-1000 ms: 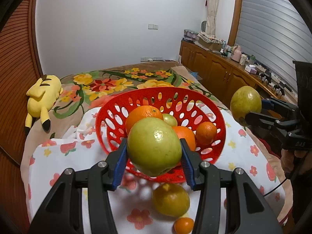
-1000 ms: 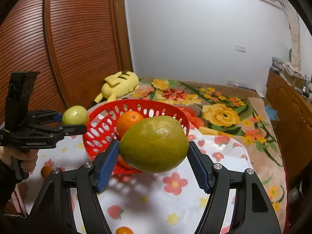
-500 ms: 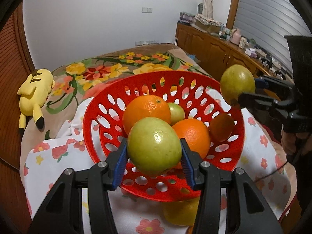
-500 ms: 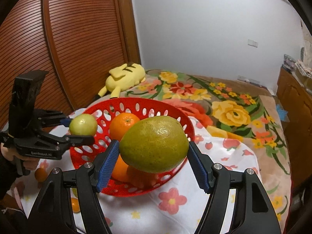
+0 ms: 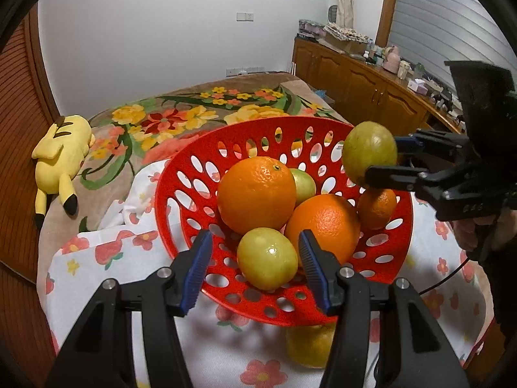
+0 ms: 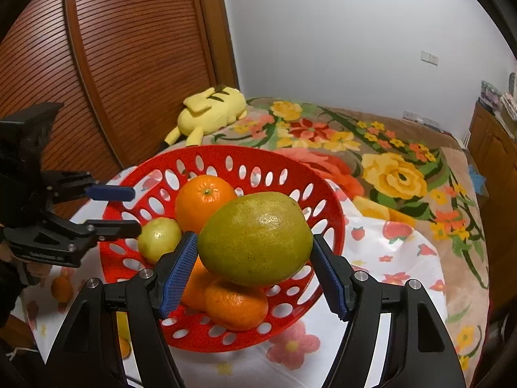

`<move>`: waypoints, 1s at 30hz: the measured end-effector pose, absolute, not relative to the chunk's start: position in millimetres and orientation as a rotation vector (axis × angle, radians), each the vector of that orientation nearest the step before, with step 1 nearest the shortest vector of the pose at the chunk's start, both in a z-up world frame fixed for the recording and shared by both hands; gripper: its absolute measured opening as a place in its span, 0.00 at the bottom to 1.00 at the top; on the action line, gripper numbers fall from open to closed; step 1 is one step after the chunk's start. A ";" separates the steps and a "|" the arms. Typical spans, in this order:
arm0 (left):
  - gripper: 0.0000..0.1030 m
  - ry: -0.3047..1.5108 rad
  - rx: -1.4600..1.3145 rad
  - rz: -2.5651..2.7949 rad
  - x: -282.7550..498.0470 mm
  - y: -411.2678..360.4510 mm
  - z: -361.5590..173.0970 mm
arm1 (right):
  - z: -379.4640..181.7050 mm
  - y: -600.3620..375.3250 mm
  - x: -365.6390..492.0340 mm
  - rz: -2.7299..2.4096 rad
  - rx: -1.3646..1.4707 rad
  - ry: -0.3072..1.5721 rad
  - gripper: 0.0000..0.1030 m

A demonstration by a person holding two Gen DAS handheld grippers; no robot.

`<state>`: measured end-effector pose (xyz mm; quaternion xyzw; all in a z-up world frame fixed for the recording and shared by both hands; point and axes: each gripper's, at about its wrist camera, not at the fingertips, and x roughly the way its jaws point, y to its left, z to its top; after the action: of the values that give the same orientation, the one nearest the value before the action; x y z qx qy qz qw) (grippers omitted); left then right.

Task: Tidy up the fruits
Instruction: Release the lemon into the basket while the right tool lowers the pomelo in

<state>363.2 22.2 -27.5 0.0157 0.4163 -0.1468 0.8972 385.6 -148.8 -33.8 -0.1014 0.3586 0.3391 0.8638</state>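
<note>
Fruit fills the red basket (image 5: 174, 190) at frame centre. Left gripper (image 5: 255, 268) jaws are opening, a small yellow-green fruit (image 5: 267, 259) lying loose between them in the basket. Right gripper (image 6: 255, 270) clenches a large green fruit (image 6: 255, 238) above the basket.

The left gripper (image 5: 255, 266) is seen opening around a lime (image 5: 267, 259) lying in the red basket (image 5: 181, 190); a green fruit (image 5: 369, 153) is held by the right gripper (image 5: 384, 158) over the rim.

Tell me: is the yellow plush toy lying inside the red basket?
No, the yellow plush toy lies on the floral blanket beyond the red basket.
</note>
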 end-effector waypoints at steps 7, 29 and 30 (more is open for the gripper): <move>0.55 0.856 0.016 -0.300 360.2 28.2 -26.6 | -35.3 -142.6 388.0 0.704 -0.224 0.764 0.70; 0.58 0.831 0.008 -0.291 334.6 25.3 -16.8 | -27.1 -139.5 380.0 0.662 -0.231 0.741 0.72; 0.58 0.827 0.008 -0.290 331.5 25.1 -14.7 | -21.3 -141.8 374.4 0.662 -0.226 0.729 0.72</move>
<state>331.5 25.1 -14.7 0.0037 0.4004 -0.1406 0.9055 374.4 -141.8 -21.3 -0.1083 0.3492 0.3172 0.8751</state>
